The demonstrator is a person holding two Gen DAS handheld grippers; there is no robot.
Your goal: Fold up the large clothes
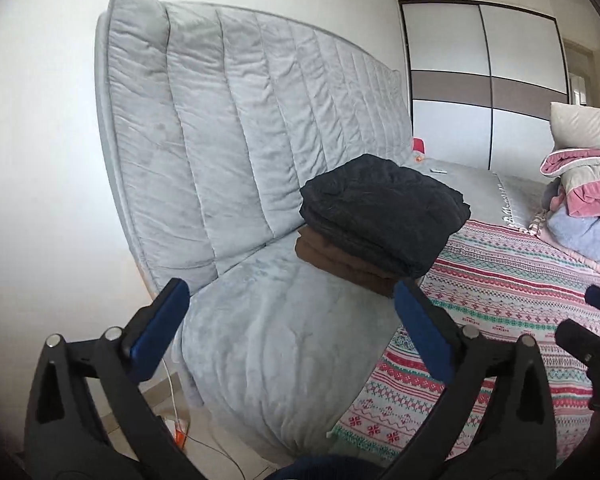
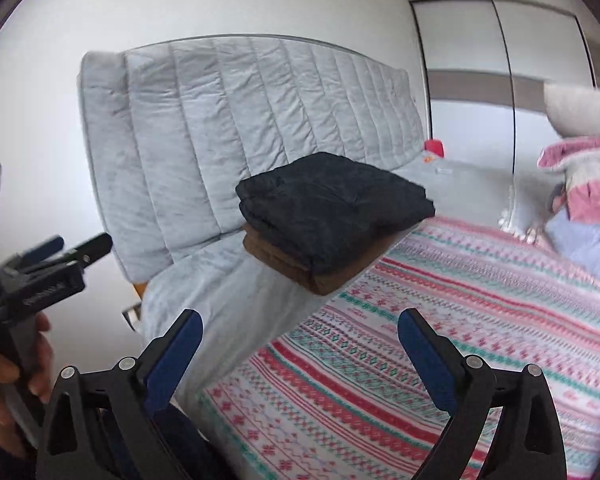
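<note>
A folded black garment (image 1: 384, 216) (image 2: 332, 208) lies on top of a folded brown garment (image 1: 340, 268) (image 2: 300, 268), stacked on the bed by the grey pillow. My left gripper (image 1: 290, 312) stands open with nothing between its blue pads, short of the stack. My right gripper (image 2: 300, 340) is open too and empty, hanging over the patterned bedspread (image 2: 420, 320) (image 1: 500, 292) in front of the stack. In the right wrist view the left gripper (image 2: 56, 252) shows at the left edge, held by a hand (image 2: 16, 376).
A grey quilted headboard (image 1: 236, 120) (image 2: 240, 112) rises behind the stack. At the right lies a heap of unfolded pink, grey and blue clothes (image 1: 584, 192) (image 2: 580, 208) with a pillow (image 1: 584, 126). A white wardrobe (image 1: 488, 80) stands behind. Cables and an orange plug (image 1: 178, 432) lie on the floor.
</note>
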